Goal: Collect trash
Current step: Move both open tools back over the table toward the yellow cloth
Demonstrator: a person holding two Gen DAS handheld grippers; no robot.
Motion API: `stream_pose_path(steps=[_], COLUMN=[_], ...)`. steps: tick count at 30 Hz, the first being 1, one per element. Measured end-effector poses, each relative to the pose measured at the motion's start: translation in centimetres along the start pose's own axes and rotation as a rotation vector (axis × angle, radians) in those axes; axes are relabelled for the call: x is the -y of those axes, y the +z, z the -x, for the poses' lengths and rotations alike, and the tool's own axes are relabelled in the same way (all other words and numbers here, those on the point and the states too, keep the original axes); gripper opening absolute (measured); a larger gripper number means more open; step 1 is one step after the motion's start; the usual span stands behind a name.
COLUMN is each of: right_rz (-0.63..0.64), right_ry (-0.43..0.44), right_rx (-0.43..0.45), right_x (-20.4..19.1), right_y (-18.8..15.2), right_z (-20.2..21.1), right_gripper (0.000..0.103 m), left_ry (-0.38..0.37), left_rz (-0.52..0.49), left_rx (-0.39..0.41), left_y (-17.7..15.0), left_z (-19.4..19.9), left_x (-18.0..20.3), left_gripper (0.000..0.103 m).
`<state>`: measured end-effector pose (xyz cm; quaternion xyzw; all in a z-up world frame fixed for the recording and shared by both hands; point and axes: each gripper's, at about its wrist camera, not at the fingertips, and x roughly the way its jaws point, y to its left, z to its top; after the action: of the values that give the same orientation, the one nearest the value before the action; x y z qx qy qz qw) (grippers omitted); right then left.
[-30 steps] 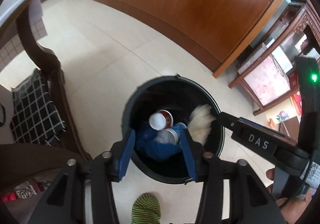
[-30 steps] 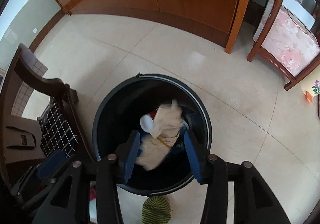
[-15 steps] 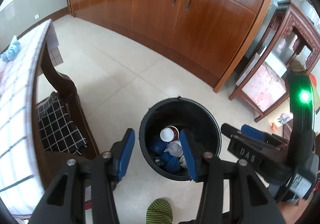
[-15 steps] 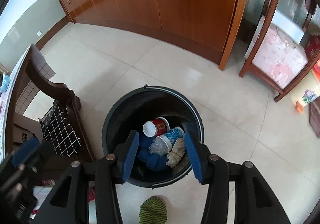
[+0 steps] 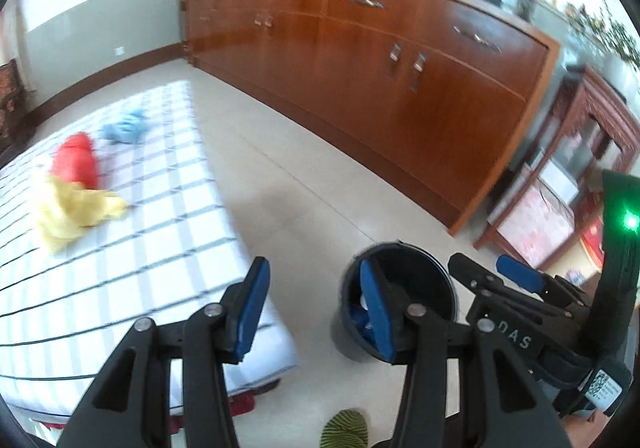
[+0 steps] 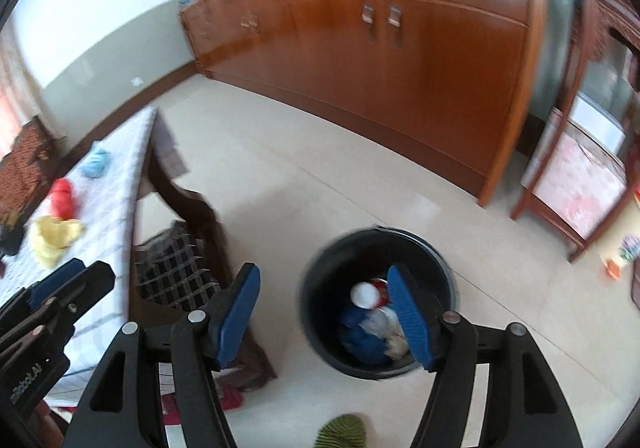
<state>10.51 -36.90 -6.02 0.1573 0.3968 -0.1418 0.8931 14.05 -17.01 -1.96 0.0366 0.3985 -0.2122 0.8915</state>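
Observation:
A black trash bin [image 6: 376,240] stands on the tiled floor and holds a red cup, blue items and a beige wad; it also shows in the left wrist view [image 5: 404,252]. On the checked table [image 5: 132,232] lie a yellow crumpled piece [image 5: 72,211], a red piece [image 5: 76,163] and a light blue piece [image 5: 124,129]. They also show in the right wrist view: yellow [image 6: 54,238], red [image 6: 62,197], blue [image 6: 96,163]. My left gripper [image 5: 312,308] is open and empty, above the table's edge. My right gripper [image 6: 324,316] is open and empty, raised beside the bin.
A dark wooden chair [image 6: 188,215] with a checked cushion stands between table and bin. A long wooden cabinet [image 5: 384,75] lines the far wall. A carved wooden stand [image 6: 576,175] is at the right. A striped green slipper [image 6: 340,432] lies below.
Both grippers have risen away from the bin and swung left toward the table. The beige wad that was at the right gripper now lies in the bin. The table's trash has come into view.

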Motion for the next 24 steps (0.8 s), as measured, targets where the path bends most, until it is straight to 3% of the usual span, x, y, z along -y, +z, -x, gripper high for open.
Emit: stream_pose_path(steps=[13, 24], right_rz=[0.212, 0.340], right_ry=[0.230, 0.361], right_rx=[0.033, 0.021], right_x=[-14.3, -23.9], right_y=[0.4, 0.0], right_z=[-0.1, -1.2], right_gripper=[0.069, 0.069], left_ry=[0.225, 0.343], left_rz=[0.193, 0.310], left_rx=[0.070, 0.084], left_y=[-0.8, -2.6], left_z=[4.2, 5.9], left_x=[-13.1, -20.8], left_gripper=[0.055, 0.055])
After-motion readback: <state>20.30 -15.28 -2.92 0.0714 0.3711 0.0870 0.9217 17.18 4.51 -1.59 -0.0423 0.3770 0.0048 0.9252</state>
